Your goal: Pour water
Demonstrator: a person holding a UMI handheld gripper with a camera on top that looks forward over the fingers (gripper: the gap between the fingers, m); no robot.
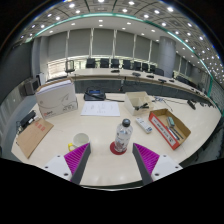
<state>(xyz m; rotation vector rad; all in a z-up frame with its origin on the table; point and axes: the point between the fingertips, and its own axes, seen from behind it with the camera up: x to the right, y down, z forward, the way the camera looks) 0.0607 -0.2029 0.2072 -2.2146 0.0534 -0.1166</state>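
Bottle [123, 134]: upright on red coaster [118, 150], on surface [100, 160]. Cup [81, 141]: left of bottle. Tool [112, 160]: open, short of bottle. Red tray [169, 129]: right of bottle.

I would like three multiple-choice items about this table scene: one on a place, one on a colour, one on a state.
1. Where does the clear plastic water bottle stand?
A. Just ahead of the gripper, on a round red coaster
B. Inside the brown cardboard box
C. On a chair

2. What colour is the small round cup left of the bottle?
A. Black
B. White
C. Blue

3. How is the gripper?
A. Shut on the bottle
B. Shut on the cup
C. Open, holding nothing

Answers: 1 A, the bottle rises from the red coaster beyond the fingertips. 2 B, the cup is white against the pale table. 3 C, the fingers stand wide apart with bare table between them.
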